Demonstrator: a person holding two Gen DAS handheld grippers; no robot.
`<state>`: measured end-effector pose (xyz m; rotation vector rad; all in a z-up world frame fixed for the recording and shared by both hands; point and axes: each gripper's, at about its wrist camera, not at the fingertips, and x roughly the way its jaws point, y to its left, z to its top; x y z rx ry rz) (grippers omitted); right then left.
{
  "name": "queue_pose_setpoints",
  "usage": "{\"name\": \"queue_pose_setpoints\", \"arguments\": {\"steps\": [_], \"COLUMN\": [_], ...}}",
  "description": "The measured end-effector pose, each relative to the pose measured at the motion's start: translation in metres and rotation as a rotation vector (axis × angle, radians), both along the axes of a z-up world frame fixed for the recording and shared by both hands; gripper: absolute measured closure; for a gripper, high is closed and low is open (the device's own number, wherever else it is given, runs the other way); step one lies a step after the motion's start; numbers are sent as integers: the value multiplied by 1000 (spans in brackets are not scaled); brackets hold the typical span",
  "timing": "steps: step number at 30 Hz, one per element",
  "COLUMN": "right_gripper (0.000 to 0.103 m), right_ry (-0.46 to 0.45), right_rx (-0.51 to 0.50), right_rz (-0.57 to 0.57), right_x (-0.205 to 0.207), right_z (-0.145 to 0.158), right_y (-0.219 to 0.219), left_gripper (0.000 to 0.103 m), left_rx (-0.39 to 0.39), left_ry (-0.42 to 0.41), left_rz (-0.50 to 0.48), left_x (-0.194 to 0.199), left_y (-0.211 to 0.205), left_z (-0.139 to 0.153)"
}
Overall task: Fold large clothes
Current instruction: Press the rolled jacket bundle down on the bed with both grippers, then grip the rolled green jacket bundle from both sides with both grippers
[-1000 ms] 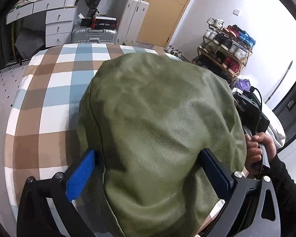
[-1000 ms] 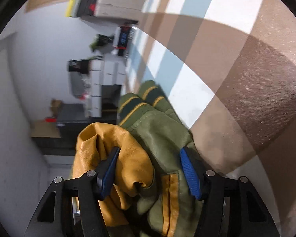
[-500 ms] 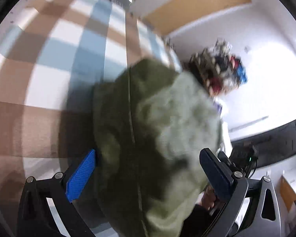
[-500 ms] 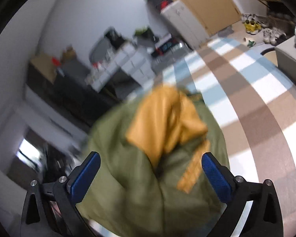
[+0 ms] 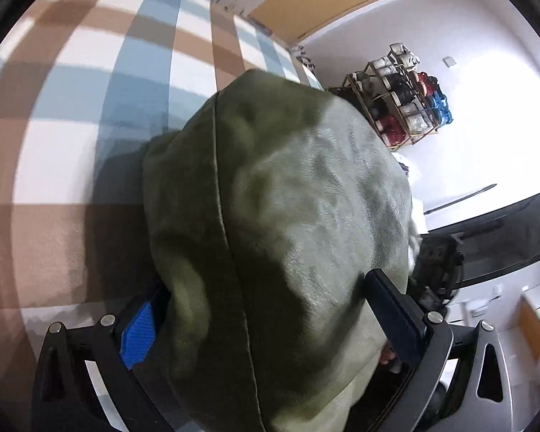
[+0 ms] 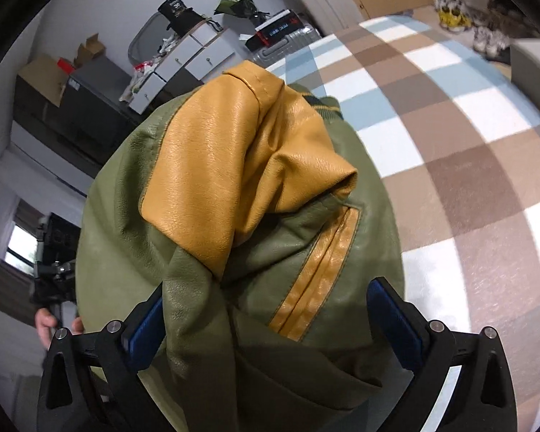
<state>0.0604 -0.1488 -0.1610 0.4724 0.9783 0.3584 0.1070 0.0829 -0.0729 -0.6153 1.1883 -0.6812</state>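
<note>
A checked blanket covers the bed. On it, heaped in the middle, lies the green jacket with a mustard sleeve. The left gripper stands wide over the jacket, pads apart, gripping nothing. The right gripper, its jaws just opened fully, straddles the jacket loosely.

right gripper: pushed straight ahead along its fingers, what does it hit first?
The green and mustard jacket. It bulges between the wide-open fingers of the right gripper, filling the line ahead. The mustard sleeve lies on top, the checked bedspread beyond. Whether the pads touch it is unclear.
</note>
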Motion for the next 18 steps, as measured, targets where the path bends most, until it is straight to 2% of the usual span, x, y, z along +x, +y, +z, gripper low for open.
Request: {"name": "queue_pose_setpoints", "arguments": {"steps": [3, 6, 12, 18], "right_gripper": [0, 0, 0, 0], "right_ry": [-34, -37, 87, 122], "right_rx": [-71, -105, 10, 97], "right_rz": [-7, -9, 10, 68], "right_x": [-6, -5, 9, 19], "right_z": [11, 10, -9, -13], "right_y": [4, 7, 5, 9], "left_gripper": [2, 2, 3, 10], "left_rx": [11, -19, -68, -130], "left_ry": [-24, 0, 46, 62], "left_rz": [-12, -32, -71, -84], "left_x": [0, 5, 13, 11], "left_y": [5, 5, 9, 18], "left_z": [-6, -14, -19, -21]}}
